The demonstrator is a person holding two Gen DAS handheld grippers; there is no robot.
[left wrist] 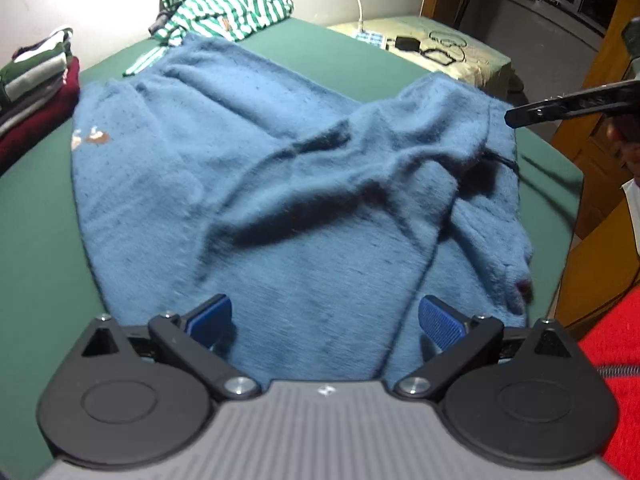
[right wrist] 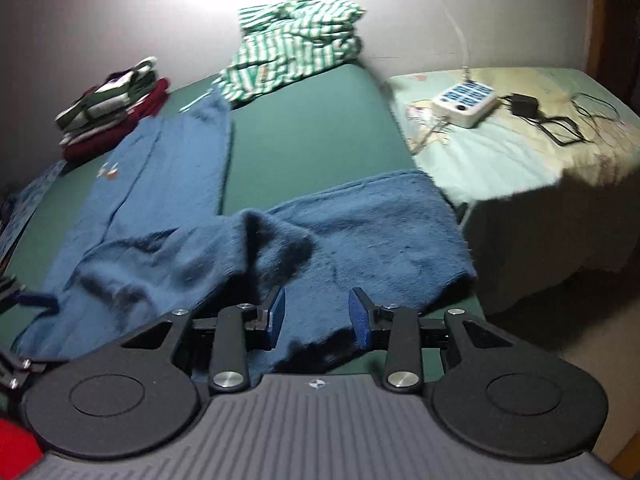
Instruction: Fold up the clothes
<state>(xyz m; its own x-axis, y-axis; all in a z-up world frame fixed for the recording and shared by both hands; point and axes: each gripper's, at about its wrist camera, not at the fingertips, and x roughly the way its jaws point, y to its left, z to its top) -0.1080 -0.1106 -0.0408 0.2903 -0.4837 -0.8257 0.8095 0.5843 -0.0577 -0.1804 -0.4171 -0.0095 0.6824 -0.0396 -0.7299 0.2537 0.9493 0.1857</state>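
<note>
A blue fuzzy sweater (left wrist: 256, 184) lies spread and rumpled on the green table (left wrist: 36, 216); it also shows in the right wrist view (right wrist: 328, 248), with one part stretched toward the far left and another lying to the right. My left gripper (left wrist: 325, 322) is open and empty, just above the sweater's near edge. My right gripper (right wrist: 317, 316) is open and empty over the sweater's near part; one of its fingers (left wrist: 560, 108) shows at the right in the left wrist view.
A crumpled green-and-white striped garment (right wrist: 292, 48) lies at the table's far end. A stack of folded clothes (right wrist: 112, 108) stands at the far left. A side table (right wrist: 520, 152) to the right holds a white power strip (right wrist: 464, 104) and cables.
</note>
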